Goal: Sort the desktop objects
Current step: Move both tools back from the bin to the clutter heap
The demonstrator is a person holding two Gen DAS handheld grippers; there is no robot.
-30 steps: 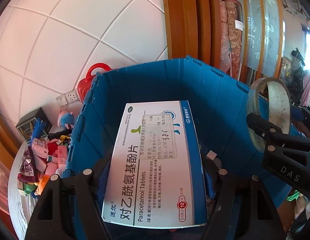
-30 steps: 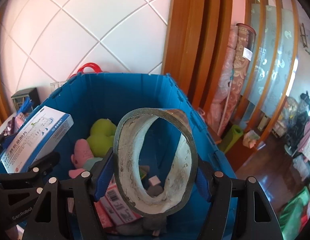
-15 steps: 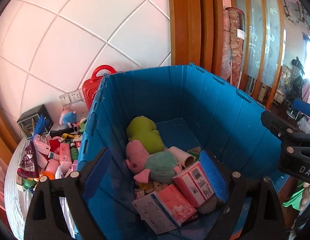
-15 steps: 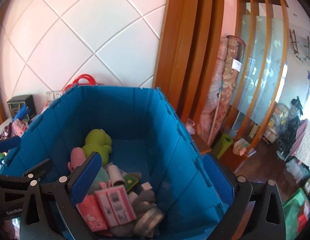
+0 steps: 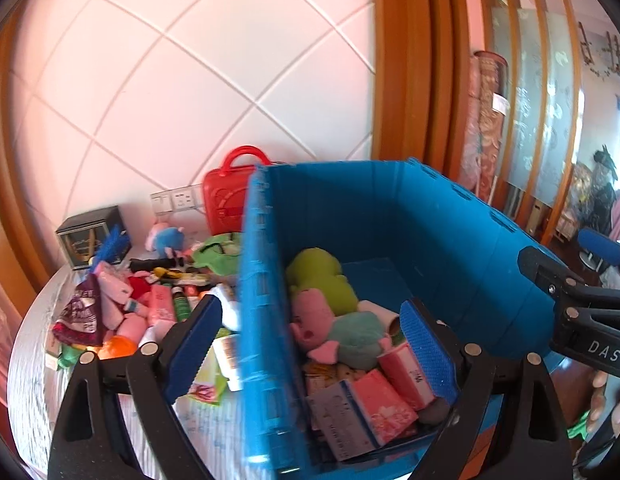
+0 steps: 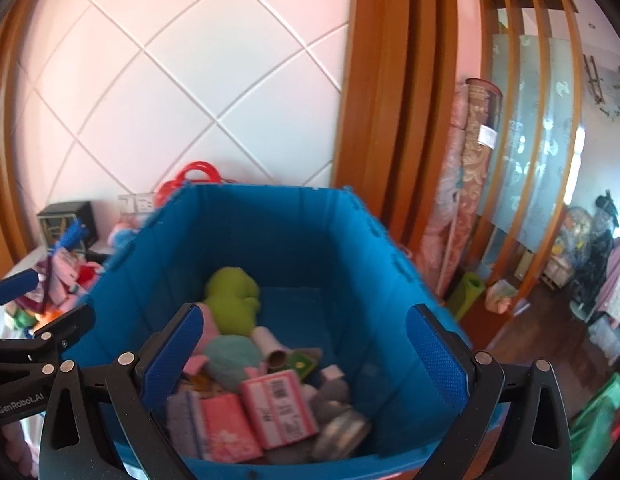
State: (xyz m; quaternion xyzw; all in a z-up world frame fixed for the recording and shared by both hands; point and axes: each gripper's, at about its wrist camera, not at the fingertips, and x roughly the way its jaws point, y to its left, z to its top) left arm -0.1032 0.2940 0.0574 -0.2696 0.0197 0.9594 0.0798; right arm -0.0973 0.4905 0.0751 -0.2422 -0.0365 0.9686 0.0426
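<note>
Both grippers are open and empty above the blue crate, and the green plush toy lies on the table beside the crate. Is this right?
Not fully. Both the left gripper and the right gripper are open and empty at the blue crate, but the green plush toy lies inside the crate, near its far wall, not on the table. The right wrist view shows this clearly.

Bright daylight from the right (pinkish cast); fisheye-bent edges, motion blur.

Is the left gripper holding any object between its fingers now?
No, the left gripper stands open with nothing between its blue pads, above the near wall of the blue crate.
</note>
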